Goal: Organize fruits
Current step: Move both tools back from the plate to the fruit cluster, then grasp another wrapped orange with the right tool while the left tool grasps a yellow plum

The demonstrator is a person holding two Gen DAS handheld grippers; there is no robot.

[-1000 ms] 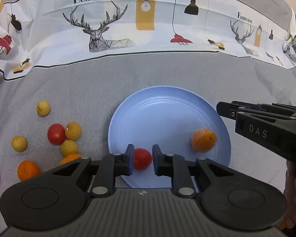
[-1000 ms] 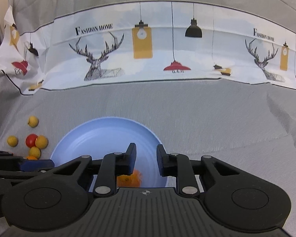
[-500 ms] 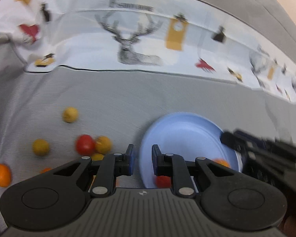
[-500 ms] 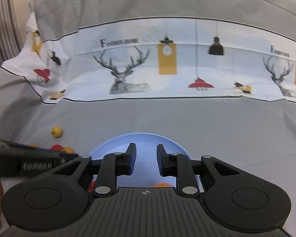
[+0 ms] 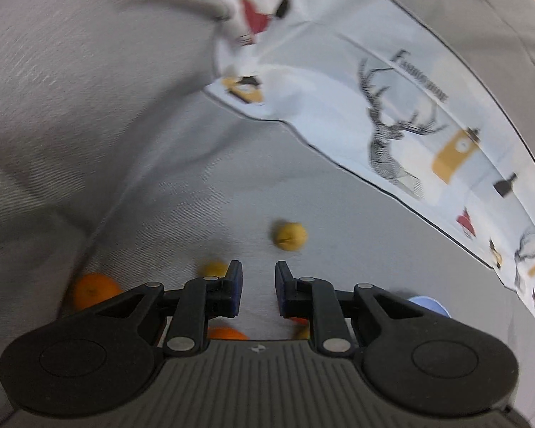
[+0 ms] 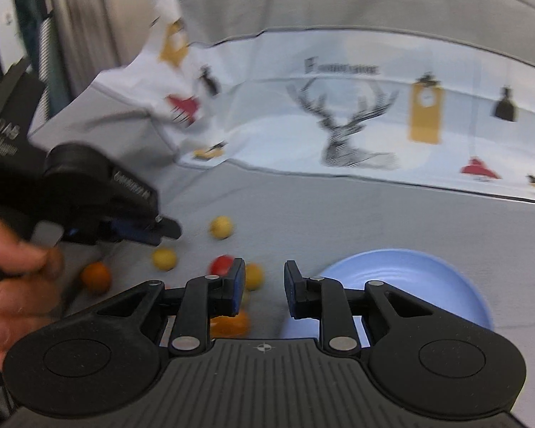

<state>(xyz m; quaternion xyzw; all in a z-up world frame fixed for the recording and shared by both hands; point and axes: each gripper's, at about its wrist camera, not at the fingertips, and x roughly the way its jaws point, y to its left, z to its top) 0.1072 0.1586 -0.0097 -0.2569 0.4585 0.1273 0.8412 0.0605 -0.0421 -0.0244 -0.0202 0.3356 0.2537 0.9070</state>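
My left gripper is open and empty, over the loose fruit on the grey cloth. A yellow fruit lies just ahead of it, another yellow one by its left finger, and an orange at the left. My right gripper is open and empty, between the fruit pile and the blue plate. In the right wrist view the left gripper hovers above yellow fruits, a red tomato and an orange. The plate's contents are hidden.
A white printed cloth with deer and lamps drapes along the back. Grey fabric rises as a fold on the left. A sliver of the blue plate shows at the right of the left wrist view. Both views are motion-blurred.
My left gripper let go of the red tomato on the plate and swung left over the loose fruit. My right gripper also turned left, away from the orange on the plate.
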